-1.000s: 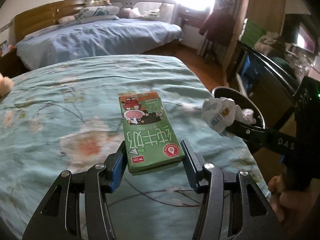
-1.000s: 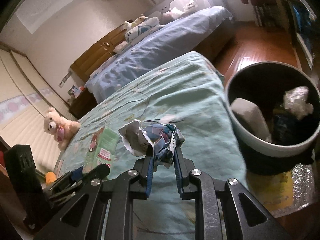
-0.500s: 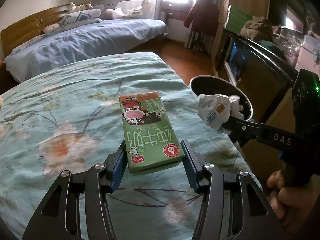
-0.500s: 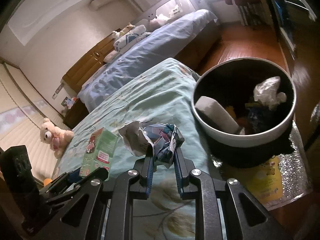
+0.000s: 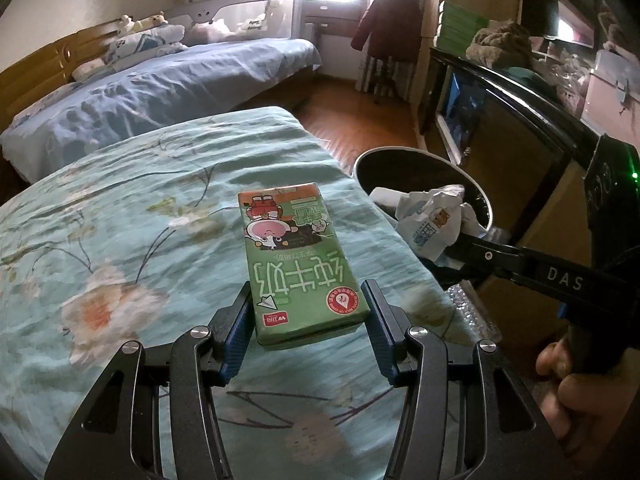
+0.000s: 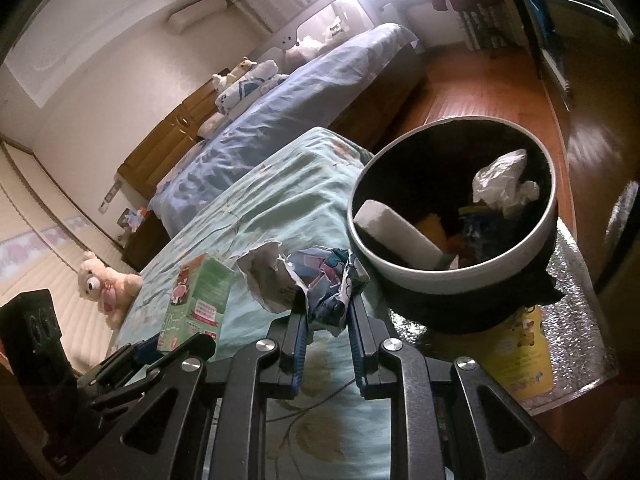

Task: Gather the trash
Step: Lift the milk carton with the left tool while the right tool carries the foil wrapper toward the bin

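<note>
My left gripper (image 5: pixel 308 300) is shut on a green milk carton (image 5: pixel 298 260) and holds it above the floral teal bed. The carton also shows in the right wrist view (image 6: pixel 198 300). My right gripper (image 6: pixel 326 310) is shut on a crumpled paper wrapper (image 6: pixel 304 280), close to the near left rim of the round black trash bin (image 6: pixel 452 276). In the left wrist view the wrapper (image 5: pixel 432 220) hangs over the bin (image 5: pixel 384 156), to the right of the carton. The bin holds a white tube, crumpled paper and other trash.
The teal bed (image 5: pixel 120 220) fills the left and front. A blue bed (image 5: pixel 160 84) stands behind it. A dark cabinet (image 5: pixel 512 120) and wooden floor (image 5: pixel 360 120) lie to the right. A teddy bear (image 6: pixel 106 280) sits at the far left.
Both grippers have moved right toward the bin, each still holding its item. The bin now looks larger and closer, and the wrapper has reached its rim.
</note>
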Action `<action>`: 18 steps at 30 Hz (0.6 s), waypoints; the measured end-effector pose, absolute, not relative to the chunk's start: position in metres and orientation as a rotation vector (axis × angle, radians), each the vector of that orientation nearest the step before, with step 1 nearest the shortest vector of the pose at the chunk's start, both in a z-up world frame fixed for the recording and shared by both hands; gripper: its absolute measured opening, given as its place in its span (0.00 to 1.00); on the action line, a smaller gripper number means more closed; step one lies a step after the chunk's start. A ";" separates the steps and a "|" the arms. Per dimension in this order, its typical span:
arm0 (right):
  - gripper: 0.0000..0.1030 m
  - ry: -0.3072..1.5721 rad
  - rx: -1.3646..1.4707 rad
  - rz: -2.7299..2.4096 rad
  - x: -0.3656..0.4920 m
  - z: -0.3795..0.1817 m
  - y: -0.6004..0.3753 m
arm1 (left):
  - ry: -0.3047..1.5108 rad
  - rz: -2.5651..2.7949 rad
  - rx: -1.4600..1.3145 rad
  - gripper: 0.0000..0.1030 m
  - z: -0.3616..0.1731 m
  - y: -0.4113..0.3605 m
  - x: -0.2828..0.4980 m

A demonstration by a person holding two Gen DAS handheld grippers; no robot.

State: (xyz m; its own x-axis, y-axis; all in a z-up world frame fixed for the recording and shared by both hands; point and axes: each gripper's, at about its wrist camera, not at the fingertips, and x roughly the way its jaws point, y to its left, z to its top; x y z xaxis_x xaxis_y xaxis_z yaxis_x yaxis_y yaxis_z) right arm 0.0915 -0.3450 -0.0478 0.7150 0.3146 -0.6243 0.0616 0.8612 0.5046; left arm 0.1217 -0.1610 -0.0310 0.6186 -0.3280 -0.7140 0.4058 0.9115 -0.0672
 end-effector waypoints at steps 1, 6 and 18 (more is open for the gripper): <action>0.19 0.768 0.528 0.145 0.091 -0.047 -0.346 | 0.798 -0.427 0.108 0.50 -0.030 -0.163 0.122; 0.19 0.759 0.532 0.131 0.091 -0.045 -0.355 | 0.793 -0.439 0.121 0.50 -0.029 -0.171 0.124; 0.19 0.741 0.540 0.101 0.091 -0.042 -0.372 | 0.788 -0.465 0.150 0.50 -0.027 -0.192 0.134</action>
